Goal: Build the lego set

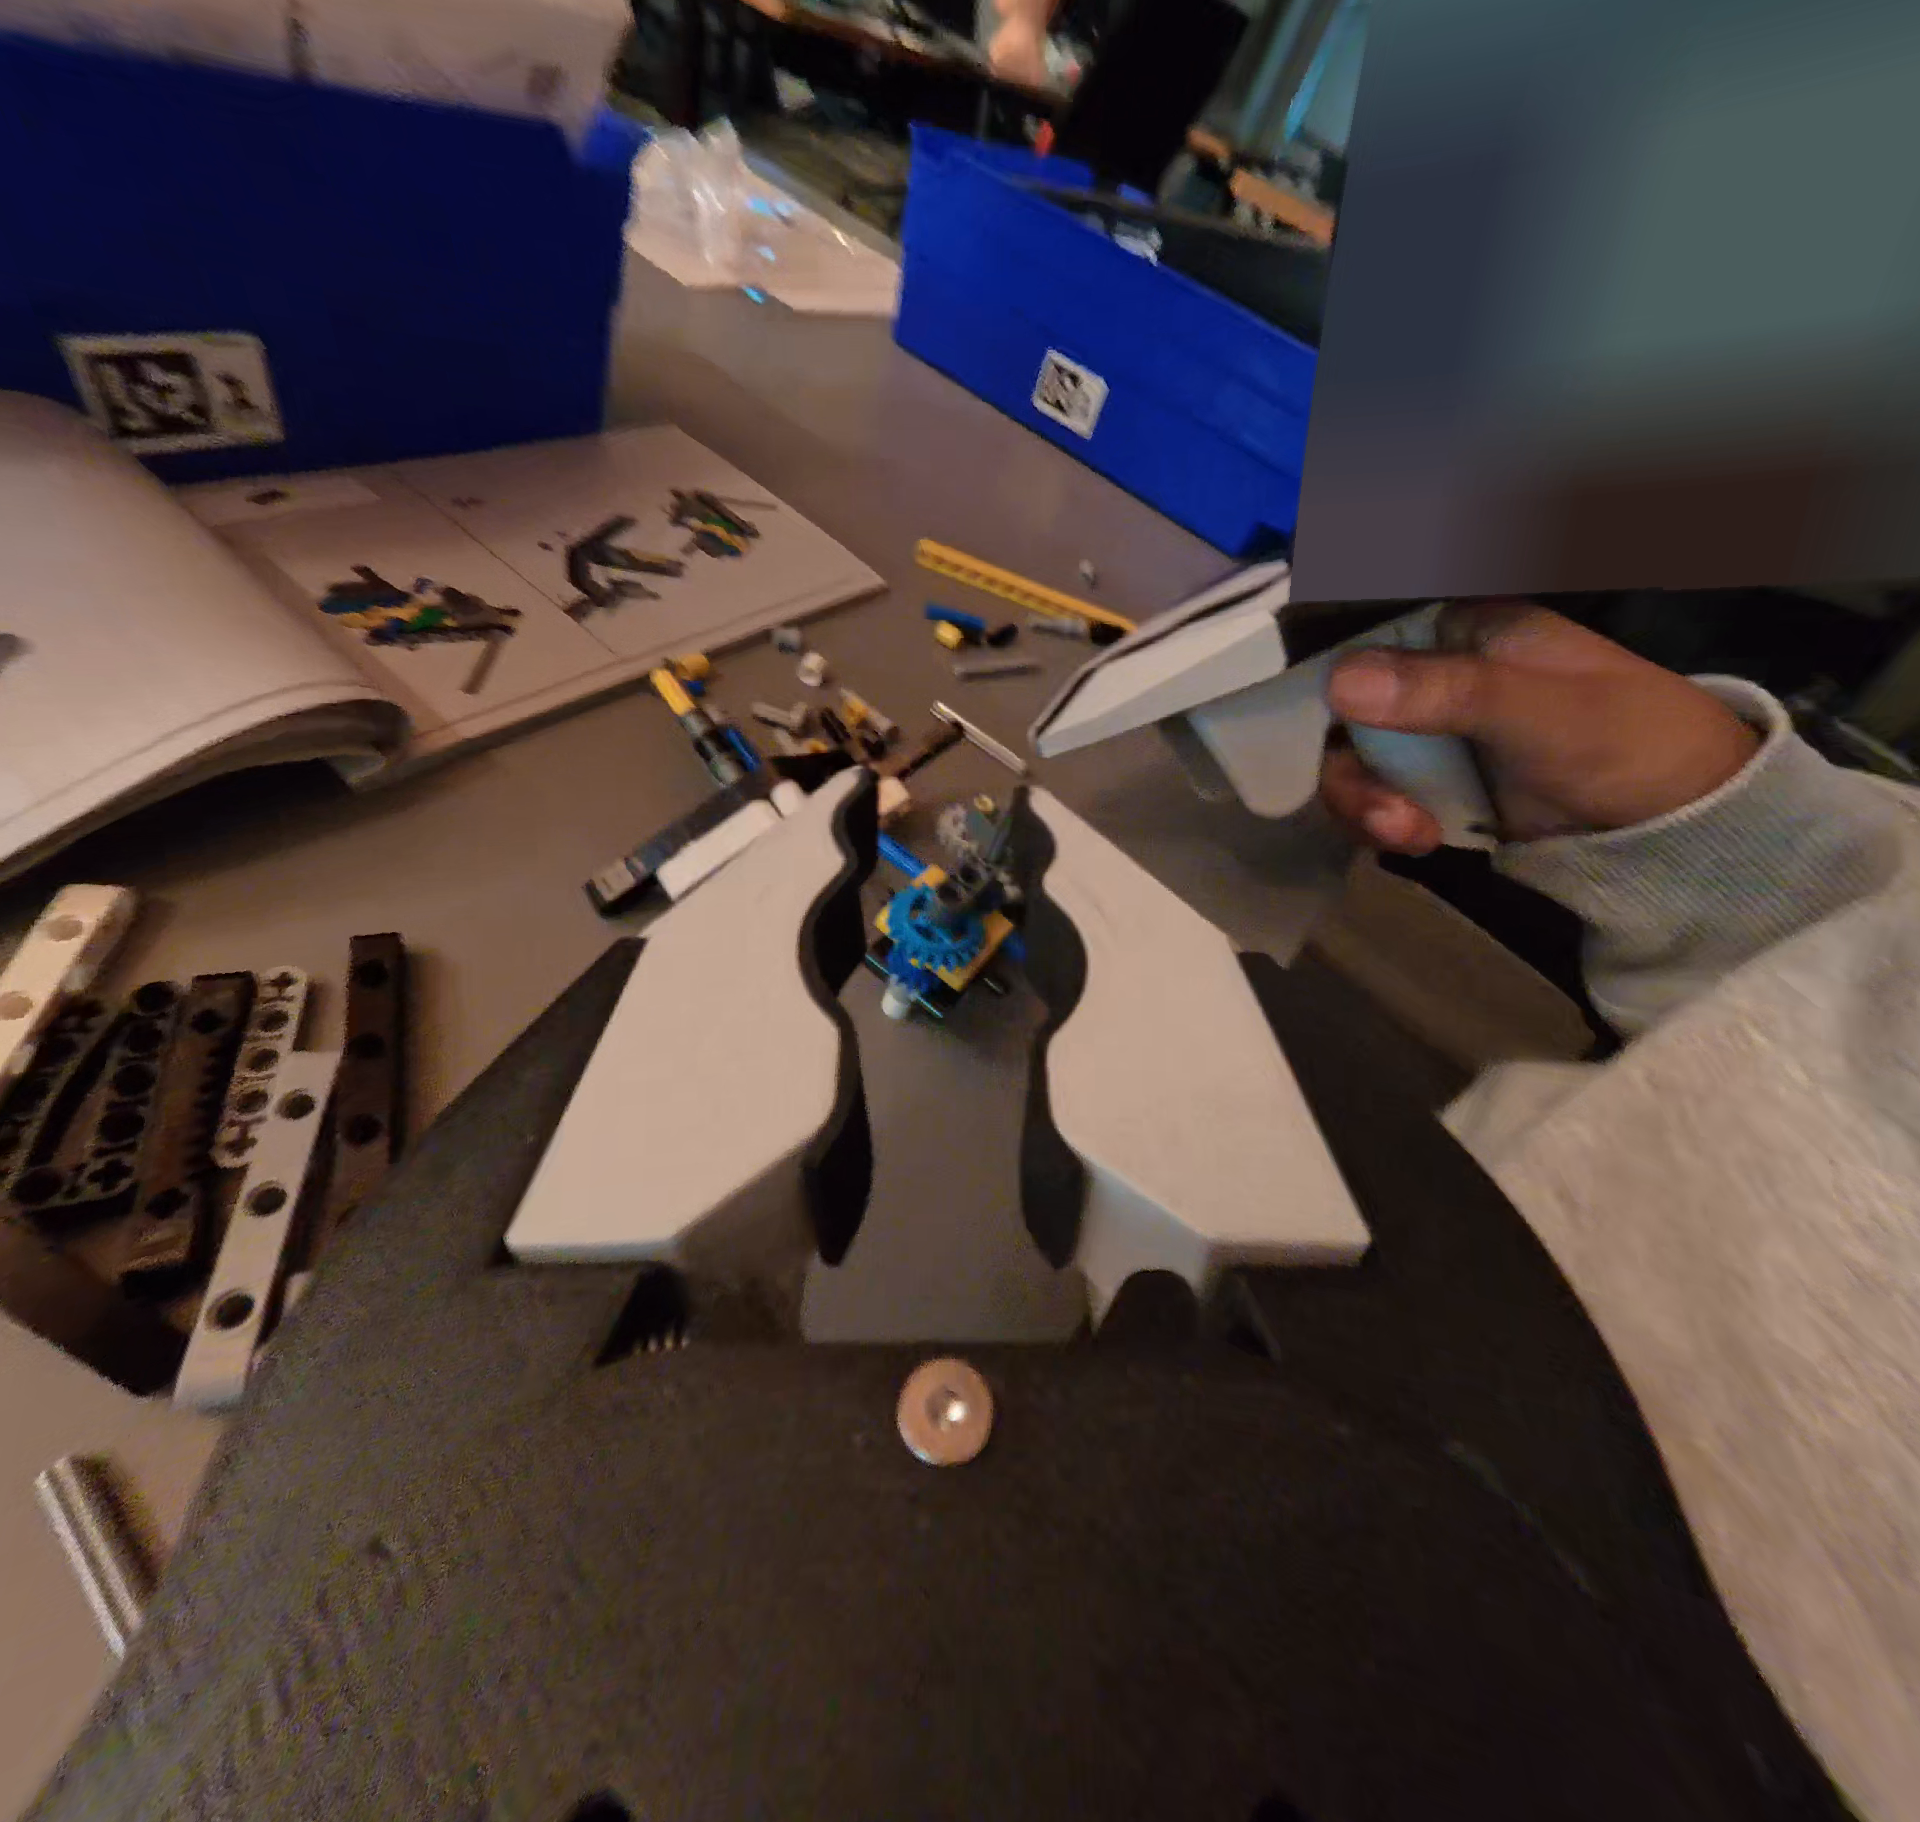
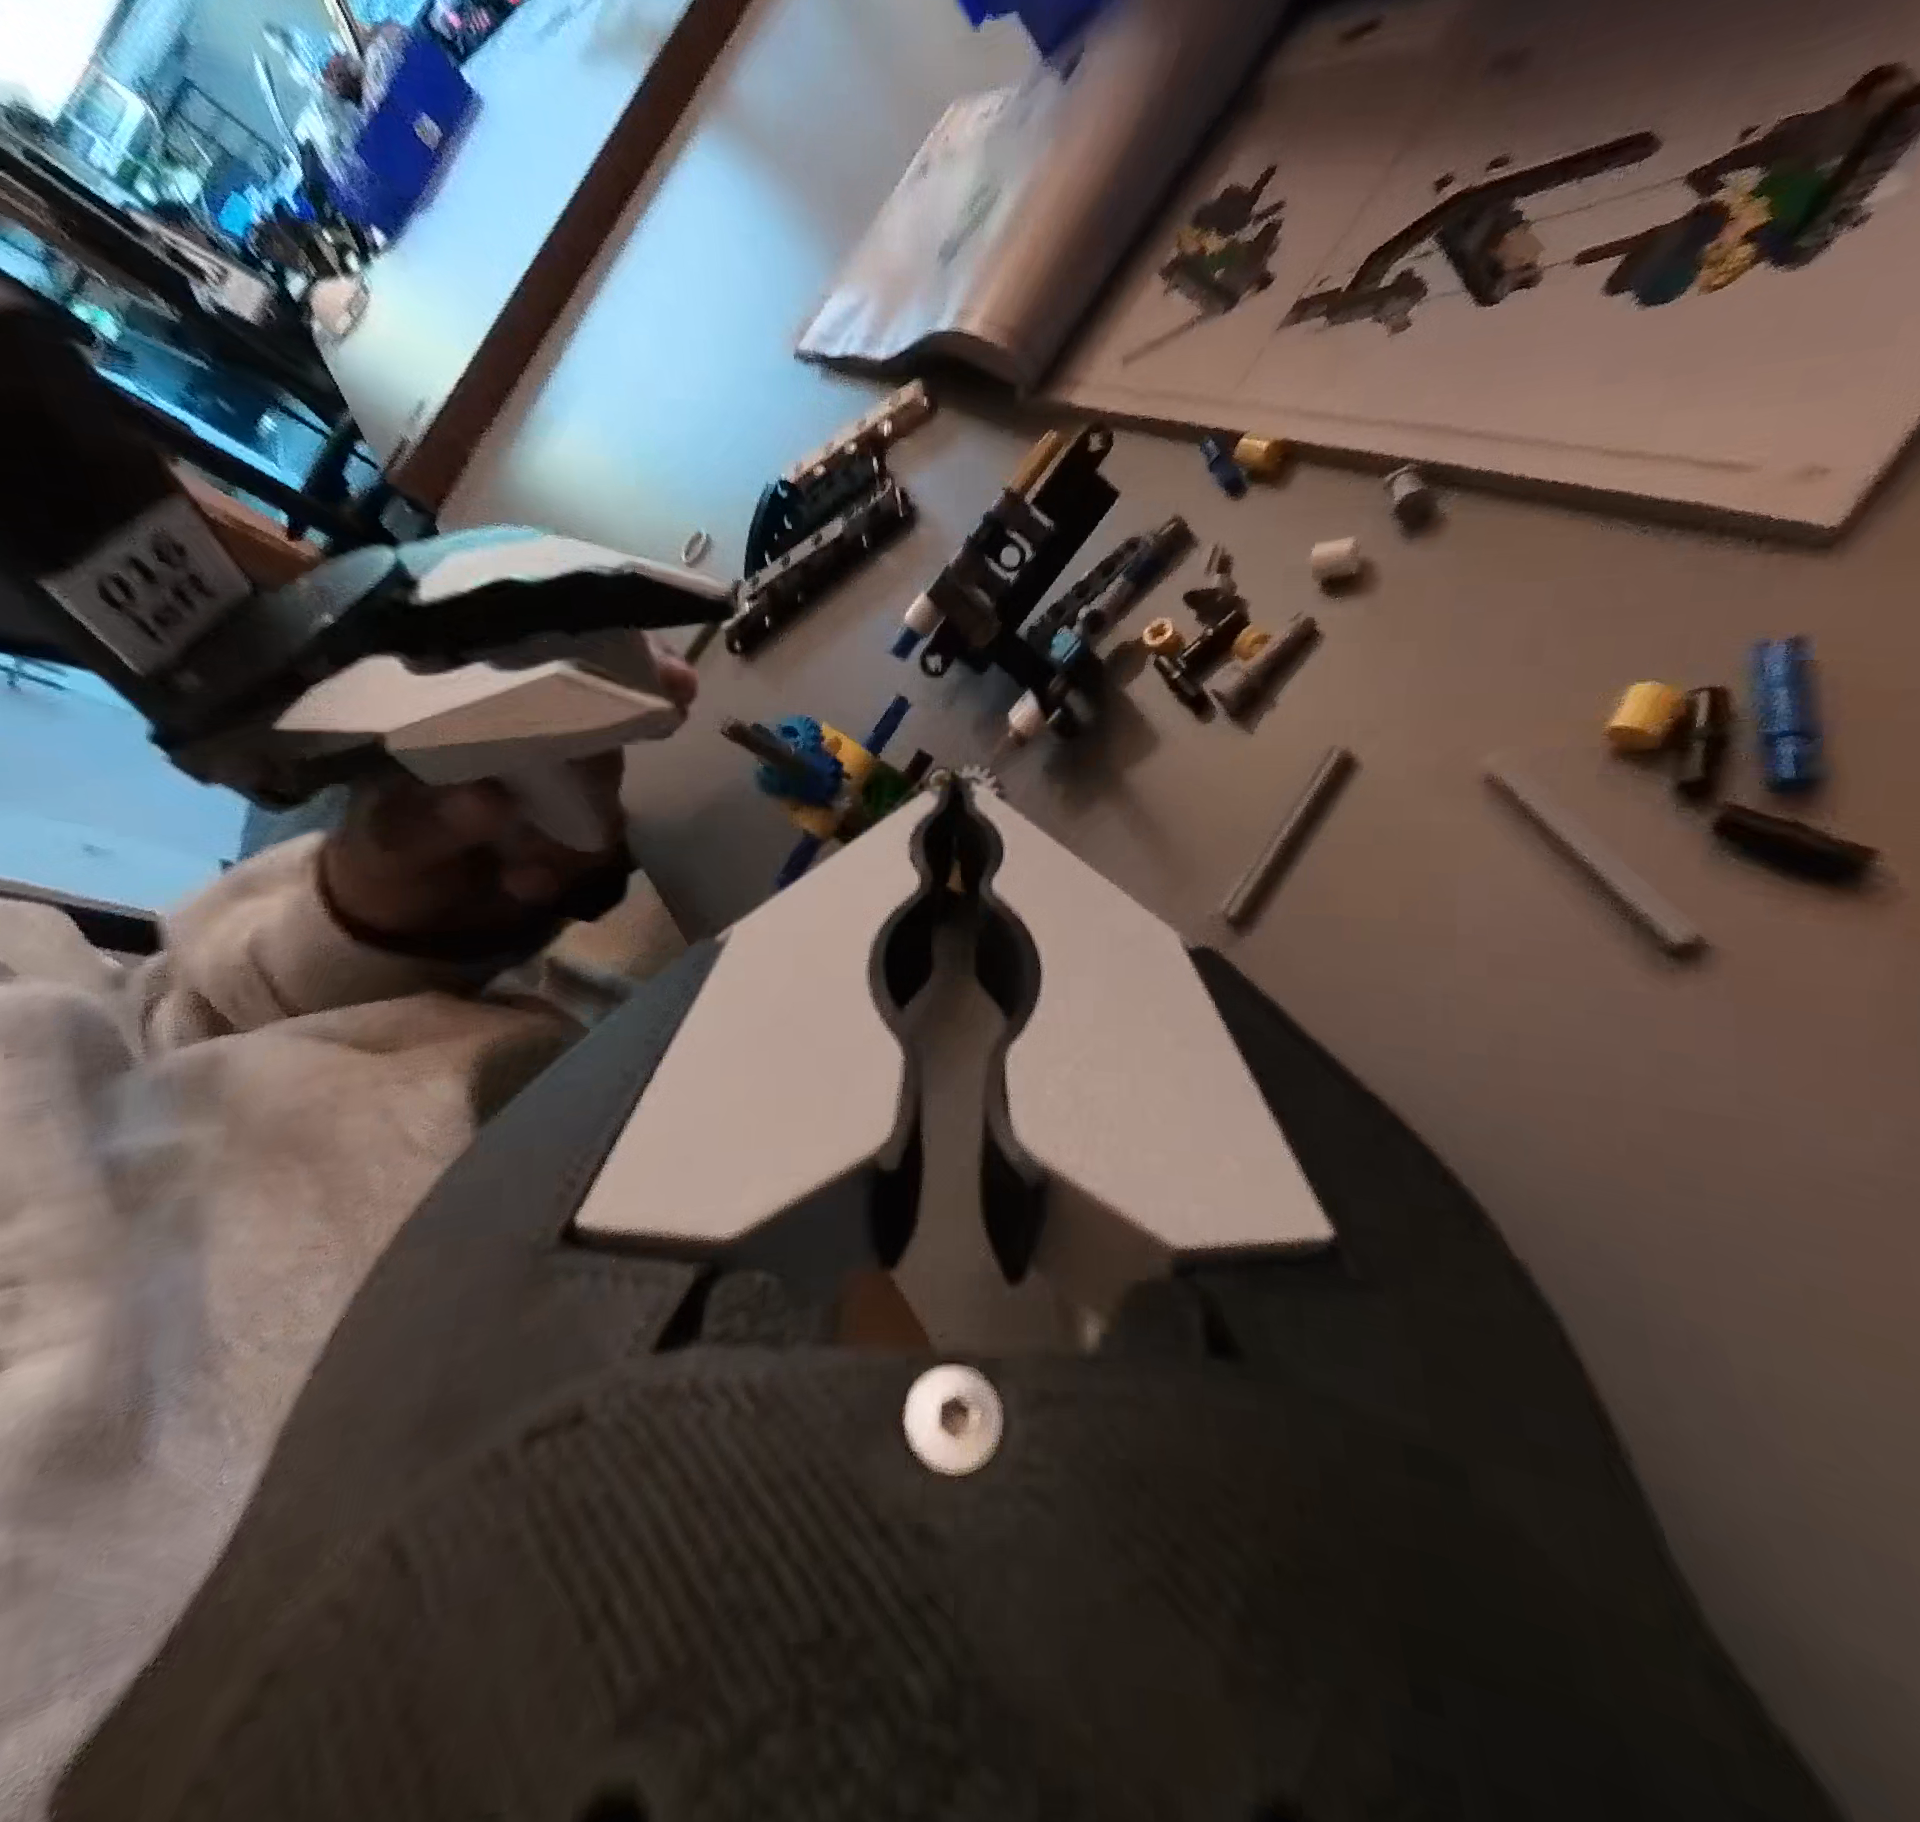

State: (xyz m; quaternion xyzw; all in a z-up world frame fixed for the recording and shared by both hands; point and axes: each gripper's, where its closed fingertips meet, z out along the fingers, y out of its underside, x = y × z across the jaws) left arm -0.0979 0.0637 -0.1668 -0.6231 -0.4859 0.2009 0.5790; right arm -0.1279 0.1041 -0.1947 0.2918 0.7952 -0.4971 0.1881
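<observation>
A small lego assembly [image 1: 935, 931] with a blue gear, a yellow plate and a black base lies on the grey table [image 1: 436, 868]. It sits between the fingers of my left gripper [image 1: 940, 785], which are spread apart and do not press on it. The right wrist view shows the left gripper [image 2: 696, 655] open just beside the assembly [image 2: 821, 749]. My right gripper [image 2: 948, 785] is shut. In the left wrist view its tip [image 1: 1044, 744] holds a thin grey axle [image 1: 977, 733] just above and beyond the assembly. A small grey gear [image 2: 985, 783] shows past its tip.
An open instruction booklet [image 1: 468, 577] lies at the left, with blue bins [image 1: 312, 245] [image 1: 1101, 338] behind. Black and white beams [image 1: 156, 1076] lie at the near left. Loose pins, a yellow beam [image 1: 1018, 583] and grey axles [image 2: 1288, 832] are scattered ahead. A hand [image 1: 1538, 723] holds the right gripper. About 6 cm separates my left fingertips from my right.
</observation>
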